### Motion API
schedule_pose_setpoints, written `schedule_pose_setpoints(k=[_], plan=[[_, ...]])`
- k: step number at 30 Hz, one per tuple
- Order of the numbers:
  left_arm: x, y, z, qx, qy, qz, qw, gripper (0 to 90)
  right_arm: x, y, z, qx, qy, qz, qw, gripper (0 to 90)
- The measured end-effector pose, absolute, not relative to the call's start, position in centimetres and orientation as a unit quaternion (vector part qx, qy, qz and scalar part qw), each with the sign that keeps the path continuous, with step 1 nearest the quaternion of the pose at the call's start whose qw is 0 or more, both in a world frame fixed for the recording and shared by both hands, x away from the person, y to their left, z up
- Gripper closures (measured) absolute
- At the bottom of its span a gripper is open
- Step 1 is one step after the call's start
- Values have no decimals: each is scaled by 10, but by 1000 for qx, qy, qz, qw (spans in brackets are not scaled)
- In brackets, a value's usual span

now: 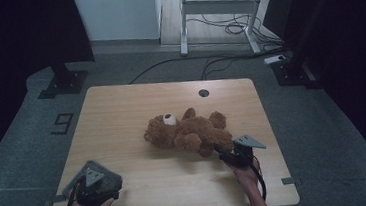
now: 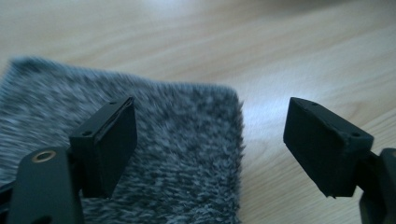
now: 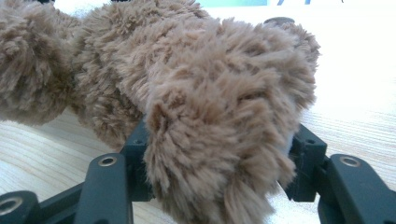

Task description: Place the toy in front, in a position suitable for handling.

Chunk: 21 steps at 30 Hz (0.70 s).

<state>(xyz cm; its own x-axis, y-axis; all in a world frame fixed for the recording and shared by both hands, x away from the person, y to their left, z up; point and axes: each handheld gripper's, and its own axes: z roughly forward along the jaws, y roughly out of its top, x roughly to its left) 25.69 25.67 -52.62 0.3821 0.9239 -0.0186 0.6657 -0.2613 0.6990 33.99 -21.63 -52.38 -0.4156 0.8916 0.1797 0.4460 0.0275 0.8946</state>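
Right gripper view: the right hand-held gripper (image 3: 212, 186) is clamped on a bear (image 1: 186, 132) limb; keep that squeeze steady. The left hand-held gripper (image 2: 210, 144) hangs apart over a grey cloth (image 2: 154, 154) at the table's (image 1: 121, 108) near-left corner; close on its edge.

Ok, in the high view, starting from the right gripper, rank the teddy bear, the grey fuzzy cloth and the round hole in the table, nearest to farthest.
1. teddy bear: right gripper is clamped on its leg, at centre table.
2. round hole: near the table's far edge, beyond the bear.
3. grey fuzzy cloth: near-left corner, under the left gripper.

The hole and the cloth are fairly close; the cloth looks farther.
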Motion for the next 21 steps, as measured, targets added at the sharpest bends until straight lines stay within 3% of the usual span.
schedule_pose_setpoints(k=[4, 11, 15, 19, 21], plan=[[261, 261, -536, 764, 531, 186, 315, 226, 340, -216, -524, 492, 680, 495, 226, 411], [259, 261, -541, 767, 527, 217, 297, 360, 340, -216, -524, 492, 680, 495, 225, 410], [259, 259, -541, 766, 526, 221, 296, 360, 340, -216, -525, 493, 680, 494, 225, 408], [259, 256, -542, 769, 521, 219, 297, 285, 340, -216, -525, 493, 681, 493, 225, 408], [259, 257, -542, 764, 525, 228, 298, 370, 340, -216, -525, 493, 680, 493, 225, 407]])
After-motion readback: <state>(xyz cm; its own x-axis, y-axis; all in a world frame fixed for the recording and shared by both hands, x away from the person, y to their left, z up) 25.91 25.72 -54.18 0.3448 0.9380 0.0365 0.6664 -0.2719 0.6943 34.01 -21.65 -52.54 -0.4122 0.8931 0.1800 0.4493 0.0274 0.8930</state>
